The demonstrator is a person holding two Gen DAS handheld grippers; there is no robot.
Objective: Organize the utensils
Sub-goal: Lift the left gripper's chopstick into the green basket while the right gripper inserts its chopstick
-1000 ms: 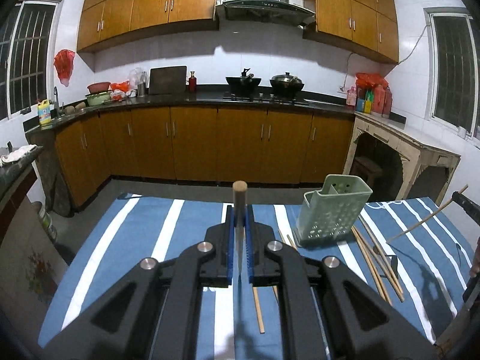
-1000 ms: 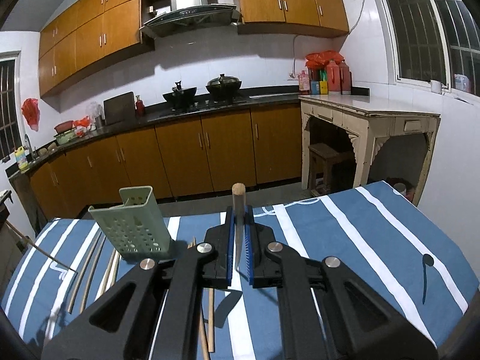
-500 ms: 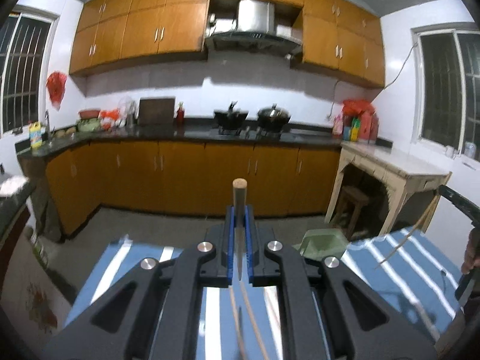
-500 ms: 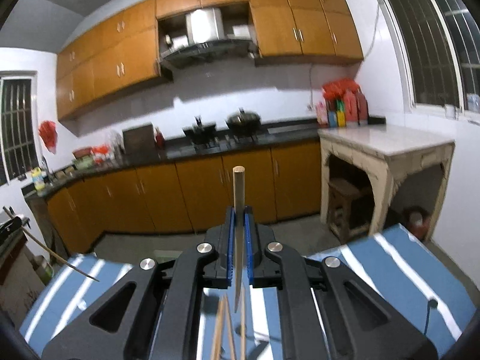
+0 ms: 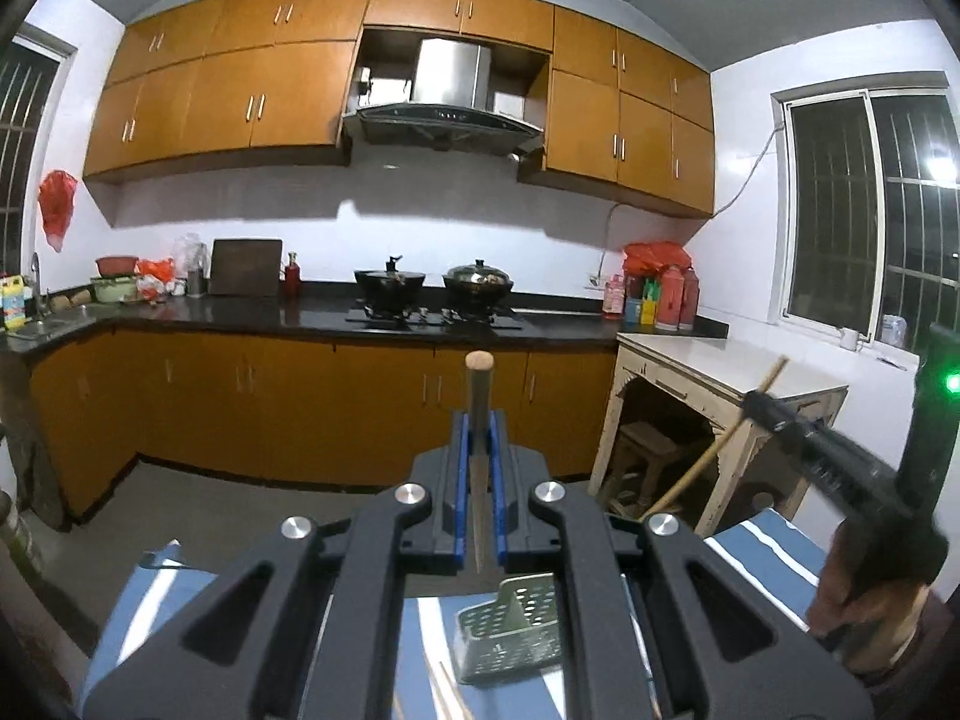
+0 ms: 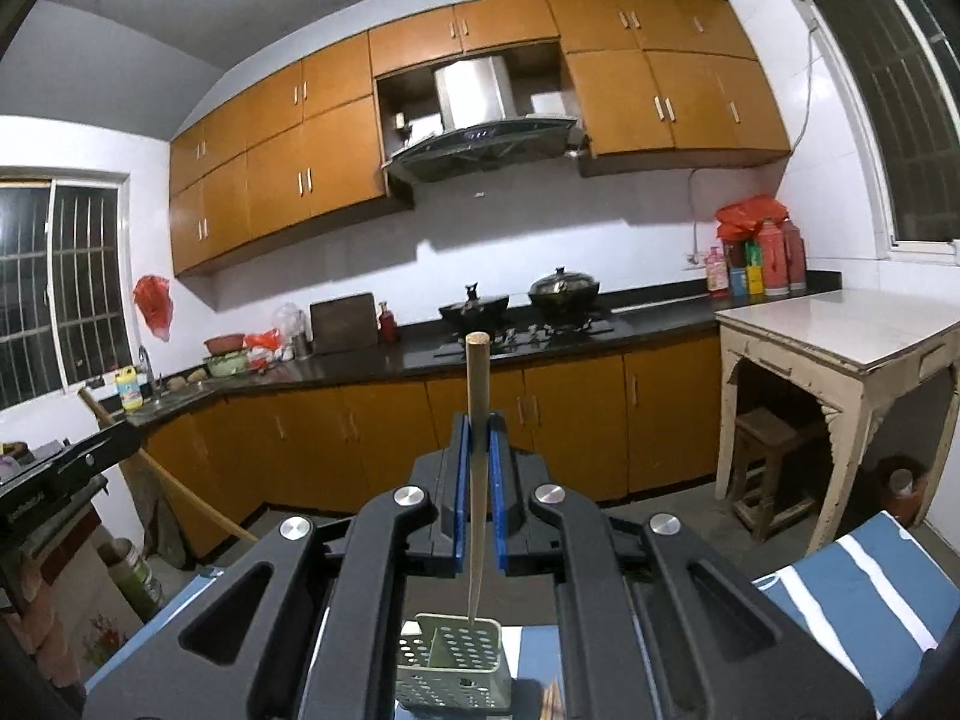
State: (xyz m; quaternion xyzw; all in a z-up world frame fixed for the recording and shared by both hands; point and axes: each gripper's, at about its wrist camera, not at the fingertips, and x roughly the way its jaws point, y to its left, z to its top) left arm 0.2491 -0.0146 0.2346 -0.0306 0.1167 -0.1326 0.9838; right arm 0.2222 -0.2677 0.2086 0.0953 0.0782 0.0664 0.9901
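My left gripper [image 5: 479,420] is shut on a wooden chopstick [image 5: 479,384] that stands upright between the blue pads. Its thin tip hangs above the green perforated utensil holder [image 5: 510,630] on the blue striped table [image 5: 774,546]. My right gripper [image 6: 477,420] is shut on another chopstick [image 6: 476,384], whose tip hangs just over the holder [image 6: 456,660]. In the left wrist view, the right gripper [image 5: 774,414] shows at the right edge with its chopstick [image 5: 708,462]. More chopsticks [image 5: 444,690] lie on the cloth beside the holder.
A dark counter [image 5: 300,318] with two pots [image 5: 480,285] on a stove runs along the far wall. A white side table [image 6: 840,324] with a stool [image 6: 774,468] under it stands at the right. A flask [image 6: 129,570] stands on the floor at the left.
Both grippers have risen with their chopsticks and tipped closer to level. The holder and table have slid to the bottom of both views, and more of the cabinets and ceiling shows.
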